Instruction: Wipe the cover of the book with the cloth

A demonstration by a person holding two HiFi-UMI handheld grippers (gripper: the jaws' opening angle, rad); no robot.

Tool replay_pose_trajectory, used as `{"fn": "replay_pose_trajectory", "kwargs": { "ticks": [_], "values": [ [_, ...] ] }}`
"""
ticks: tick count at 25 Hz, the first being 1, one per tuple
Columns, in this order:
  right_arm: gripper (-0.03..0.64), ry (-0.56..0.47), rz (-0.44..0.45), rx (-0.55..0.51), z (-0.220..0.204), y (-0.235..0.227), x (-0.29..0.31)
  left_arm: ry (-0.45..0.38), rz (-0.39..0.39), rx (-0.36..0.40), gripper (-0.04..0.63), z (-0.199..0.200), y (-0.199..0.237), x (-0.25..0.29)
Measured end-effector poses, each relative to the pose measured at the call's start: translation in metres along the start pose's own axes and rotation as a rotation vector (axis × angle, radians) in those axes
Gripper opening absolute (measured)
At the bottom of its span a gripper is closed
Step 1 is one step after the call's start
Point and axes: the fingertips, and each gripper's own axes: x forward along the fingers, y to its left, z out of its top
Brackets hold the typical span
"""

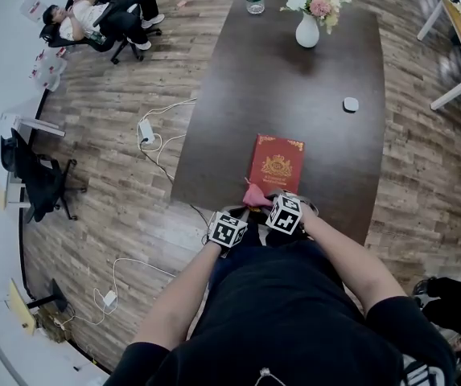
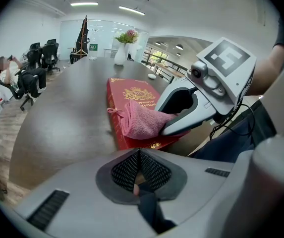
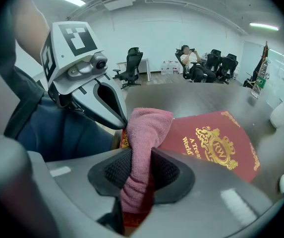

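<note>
**Pink cloth clamped at the book's near corner**

The dark table [image 1: 294, 95] carries a red book [image 1: 277, 163] lying flat by its near edge, gold crest up. The right gripper [image 3: 141, 167] has its jaws clamped on the pink cloth [image 3: 144, 133], which rests on the book's near-left corner. The left gripper [image 2: 139, 170], just to its left, has its jaws pressed together with nothing between them. A white vase [image 1: 307, 30] stands at the far end.
</note>
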Motion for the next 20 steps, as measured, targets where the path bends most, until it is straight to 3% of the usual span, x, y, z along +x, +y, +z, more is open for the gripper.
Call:
{"fn": "replay_pose_trajectory", "kwargs": {
  "ticks": [20],
  "values": [
    [0.112, 0.010, -0.020, -0.002, -0.023, -0.002, -0.017, -0.015, 0.009, -0.015, -0.005, 0.002, -0.001, 0.001]
  ]
}}
